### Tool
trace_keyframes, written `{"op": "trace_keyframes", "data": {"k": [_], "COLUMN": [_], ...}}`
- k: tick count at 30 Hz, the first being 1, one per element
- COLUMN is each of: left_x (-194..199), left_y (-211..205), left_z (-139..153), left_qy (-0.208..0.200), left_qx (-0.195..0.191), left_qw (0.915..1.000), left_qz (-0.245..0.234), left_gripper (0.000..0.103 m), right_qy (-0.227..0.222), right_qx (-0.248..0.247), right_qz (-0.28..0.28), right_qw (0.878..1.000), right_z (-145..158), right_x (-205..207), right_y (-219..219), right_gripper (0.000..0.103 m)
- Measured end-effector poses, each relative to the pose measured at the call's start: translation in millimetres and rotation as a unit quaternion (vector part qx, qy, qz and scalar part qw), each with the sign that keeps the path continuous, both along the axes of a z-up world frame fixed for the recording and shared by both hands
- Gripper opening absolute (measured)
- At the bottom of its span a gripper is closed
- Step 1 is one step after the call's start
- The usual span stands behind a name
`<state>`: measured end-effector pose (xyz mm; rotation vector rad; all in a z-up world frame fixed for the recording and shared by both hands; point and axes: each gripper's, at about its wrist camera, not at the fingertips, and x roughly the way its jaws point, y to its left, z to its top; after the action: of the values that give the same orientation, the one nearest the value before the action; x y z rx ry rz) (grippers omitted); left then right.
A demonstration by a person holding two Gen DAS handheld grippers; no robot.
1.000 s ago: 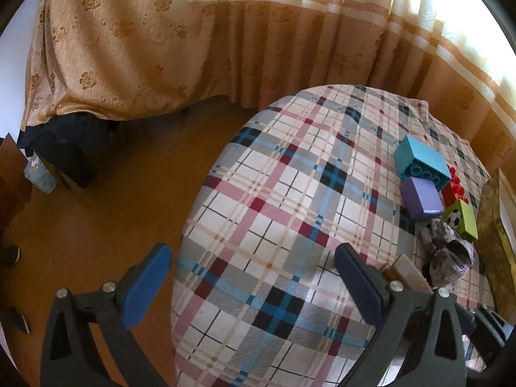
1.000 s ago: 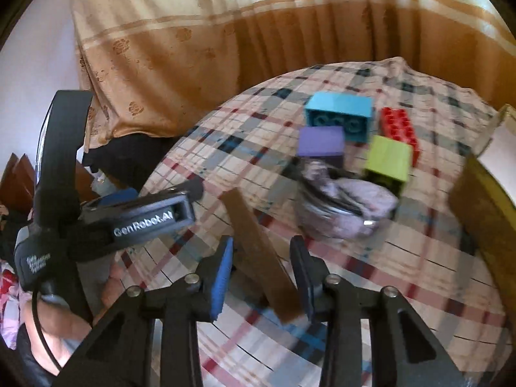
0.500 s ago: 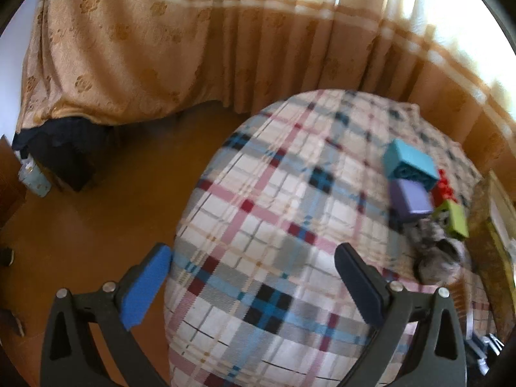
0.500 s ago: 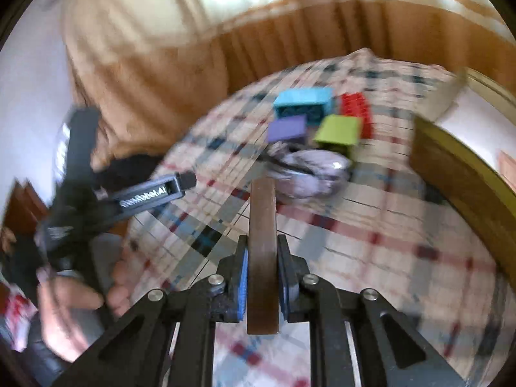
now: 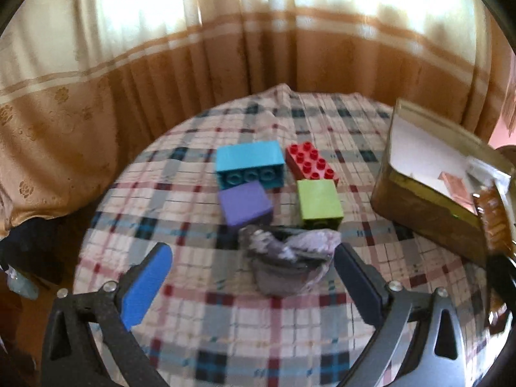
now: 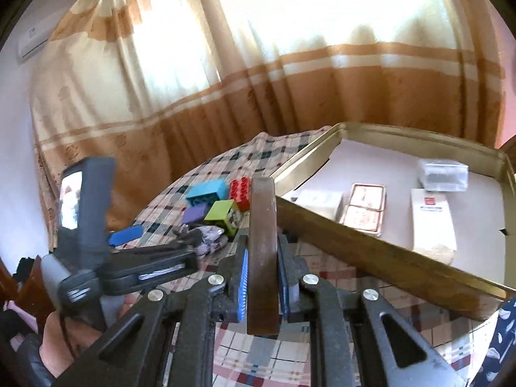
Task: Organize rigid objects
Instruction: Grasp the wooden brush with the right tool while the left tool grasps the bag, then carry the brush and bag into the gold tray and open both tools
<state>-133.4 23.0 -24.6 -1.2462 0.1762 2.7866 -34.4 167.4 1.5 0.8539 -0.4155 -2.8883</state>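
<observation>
Curtains [image 6: 225, 113] hang behind a round table under a plaid tablecloth [image 5: 200, 332]. At its right side sits an open gold tin [image 6: 387, 261] already holding small packets. Blue [image 5: 248, 161], red [image 5: 311, 161], purple [image 5: 246, 204] and green [image 5: 319, 204] bricks cluster near a crumpled grey pouch [image 5: 287, 262]. The right gripper [image 6: 262, 285] pinches a brown flat block [image 6: 262, 251] edge-up, raised just beside the tin's near wall. The left gripper [image 5: 254, 277] hangs spread and empty before the pouch. Gripped near one end, the block could probably pivot or clip the rim on the way in.

Home — curtains [image 5: 96, 103], plaid tablecloth [image 5: 225, 316]
</observation>
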Motion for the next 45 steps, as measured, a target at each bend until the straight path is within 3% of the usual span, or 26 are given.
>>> {"op": "trace_keyframes", "data": {"k": [5,8,9,16,19,22,33,45], "left_x": [-15,-16,-17,-7,4,13,35,50], "left_y": [4,7,7,-5,-11,-15,-17,10], "left_z": [-15,-22,-26,-26,-19,-8,7,46], "left_qy": [-0.040,-0.056,-0.062,-0.055,-0.033,0.000,0.038,0.076], "left_qx": [0.031,0.049,0.056,0.108,0.122,0.123,0.143,0.140], "left_qw": [0.9987,0.9970,0.9963,0.9924,0.9919,0.9925,0.9890,0.9862], "left_qz": [-0.002,-0.019,-0.019,-0.017,-0.011,-0.001,-0.003,-0.043], "left_gripper": [0.093,0.068,0.067,0.066,0.066,0.066,0.066,0.066], "right_qy": [-0.002,0.001,-0.002,-0.001,0.002,0.002,0.024,0.041], "right_qx": [-0.001,-0.001,-0.001,0.006,0.007,0.005,0.013,0.006], "right_qz": [0.000,-0.002,-0.001,-0.003,-0.009,-0.017,-0.037,-0.081], "right_qw": [1.000,1.000,1.000,1.000,1.000,1.000,0.999,0.996], "right_z": [-6,-7,-8,-8,-8,-8,-2,13], "right_x": [0,-4,-5,-7,-5,-4,6,27], "right_y": [0,1,1,-1,-1,1,3,37], "right_gripper": [0.017,0.017,0.017,0.017,0.017,0.017,0.017,0.017]}}
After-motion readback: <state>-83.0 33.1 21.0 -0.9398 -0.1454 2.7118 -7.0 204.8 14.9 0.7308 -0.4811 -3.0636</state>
